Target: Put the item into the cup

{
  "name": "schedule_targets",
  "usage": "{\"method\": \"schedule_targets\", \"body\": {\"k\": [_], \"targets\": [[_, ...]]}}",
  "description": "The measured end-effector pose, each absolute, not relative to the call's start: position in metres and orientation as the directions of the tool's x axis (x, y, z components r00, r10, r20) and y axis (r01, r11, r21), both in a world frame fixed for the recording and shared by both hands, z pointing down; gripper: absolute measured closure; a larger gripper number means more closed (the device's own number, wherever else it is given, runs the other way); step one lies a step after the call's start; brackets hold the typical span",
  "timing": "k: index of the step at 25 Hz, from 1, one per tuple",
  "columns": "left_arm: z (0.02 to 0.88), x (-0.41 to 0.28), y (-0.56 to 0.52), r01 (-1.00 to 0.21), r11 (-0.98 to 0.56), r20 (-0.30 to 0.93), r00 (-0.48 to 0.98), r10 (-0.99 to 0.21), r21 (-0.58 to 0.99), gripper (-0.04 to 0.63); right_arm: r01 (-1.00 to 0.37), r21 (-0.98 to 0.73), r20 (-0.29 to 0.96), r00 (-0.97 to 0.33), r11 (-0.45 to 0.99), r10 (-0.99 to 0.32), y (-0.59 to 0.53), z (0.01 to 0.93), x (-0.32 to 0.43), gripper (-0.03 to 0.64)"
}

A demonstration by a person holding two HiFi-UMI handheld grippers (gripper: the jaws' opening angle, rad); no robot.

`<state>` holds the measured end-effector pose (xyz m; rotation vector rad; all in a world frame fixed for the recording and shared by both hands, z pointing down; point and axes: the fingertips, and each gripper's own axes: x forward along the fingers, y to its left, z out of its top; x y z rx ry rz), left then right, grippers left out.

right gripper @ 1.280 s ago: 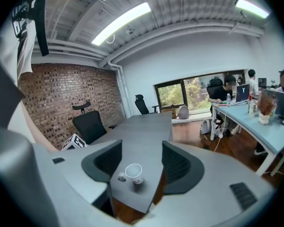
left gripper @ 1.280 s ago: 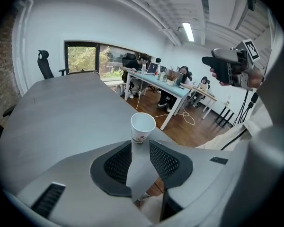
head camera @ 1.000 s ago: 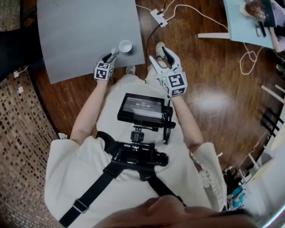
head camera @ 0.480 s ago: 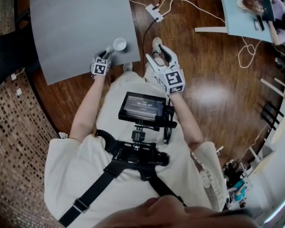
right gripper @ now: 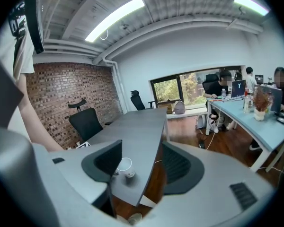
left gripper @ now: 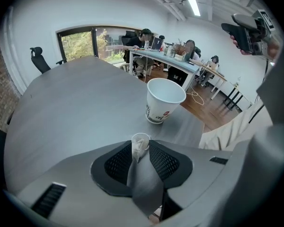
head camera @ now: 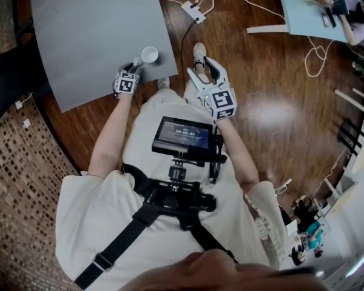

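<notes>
The left gripper (left gripper: pixel 141 151) pinches a small white item (left gripper: pixel 140 143) near the cup (left gripper: pixel 164 100) on the bench (left gripper: pixel 71 98). The right gripper (right gripper: pixel 141 167) is open and holds nothing. Next, I think, the left one must lift the item over the cup and let go.

Cup (head camera: pixel 149 54) on table (head camera: pixel 91 35), seemingly near corner

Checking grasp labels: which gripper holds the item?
The left gripper, shut on the small pale item near the cup; the right gripper is open, empty.
</notes>
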<state>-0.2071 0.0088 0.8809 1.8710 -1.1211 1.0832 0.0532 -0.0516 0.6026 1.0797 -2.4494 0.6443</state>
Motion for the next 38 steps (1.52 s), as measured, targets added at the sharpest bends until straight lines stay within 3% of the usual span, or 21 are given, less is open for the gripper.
{"method": "schedule_targets", "body": {"k": [16,38], "targets": [[0.887,-0.215,0.0,-0.897,-0.429,0.918,0.253,-0.305,0.105,0.592,-0.787,-0.249,0.502,-0.603,0.564,-0.62,-0.058,0.601,0.058,0.336],[0.789,-0.19,-0.032,-0.885,-0.459,0.812,0.32,-0.488,0.072,0.595,-0.759,-0.295,0.508,-0.639,0.58,-0.578,-0.053,0.629,0.051,0.336]]}}
